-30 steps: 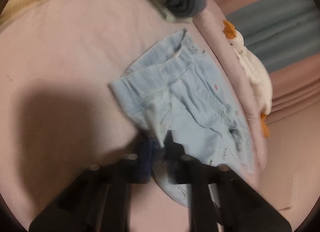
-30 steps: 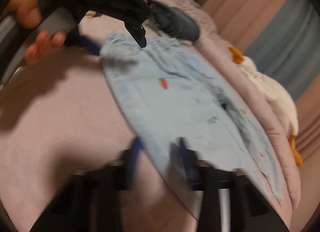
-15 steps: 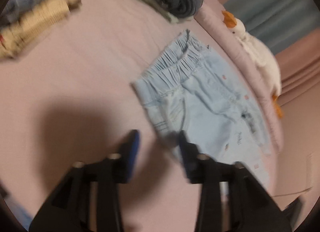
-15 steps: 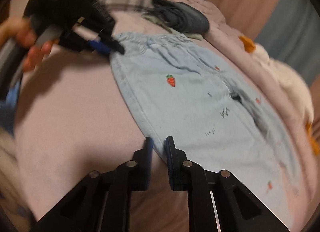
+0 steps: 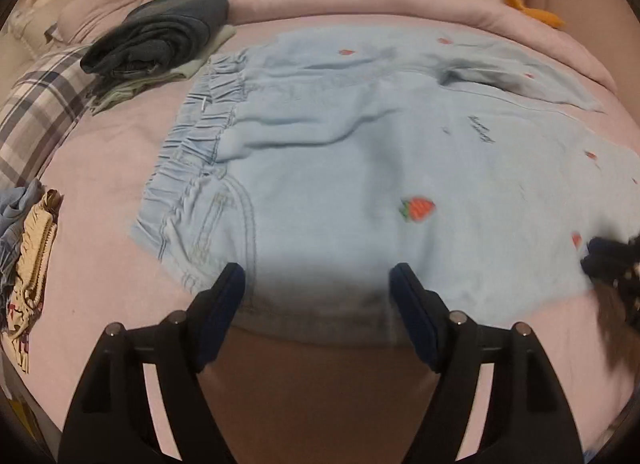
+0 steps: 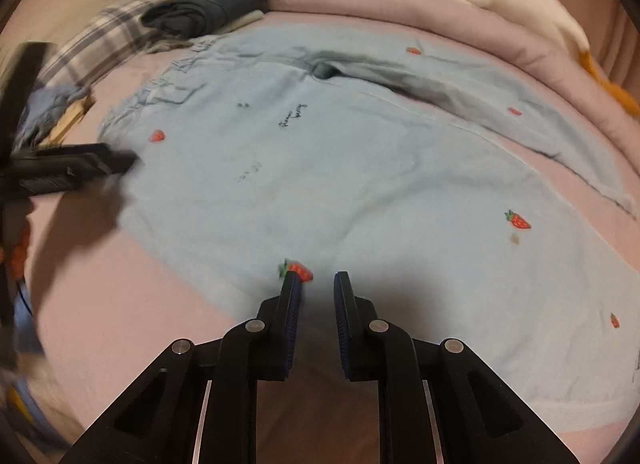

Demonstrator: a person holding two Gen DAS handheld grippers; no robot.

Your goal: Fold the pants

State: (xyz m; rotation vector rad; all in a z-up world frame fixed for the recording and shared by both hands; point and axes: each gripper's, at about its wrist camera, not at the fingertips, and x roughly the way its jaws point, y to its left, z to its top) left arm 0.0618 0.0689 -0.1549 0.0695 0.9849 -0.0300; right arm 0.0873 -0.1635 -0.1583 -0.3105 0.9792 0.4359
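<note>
Light-blue pants [image 5: 360, 168] lie spread flat on the pink bed [image 5: 112, 168]. Your left gripper [image 5: 318, 284] hangs over their near edge, jaws opening, grasping nothing. Your right gripper [image 6: 316, 284] hangs narrowly parted, no cloth visibly pinched.

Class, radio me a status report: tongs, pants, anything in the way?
Left tongs opening, empty. Right tongs narrow, gripping nothing. Pants spread flat, unfolded. Folded clothes beside waistband, not obstructing.

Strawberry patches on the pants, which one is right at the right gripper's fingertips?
The strawberry touching the tip of the right gripper's left-hand finger; the others lie farther off.
</note>
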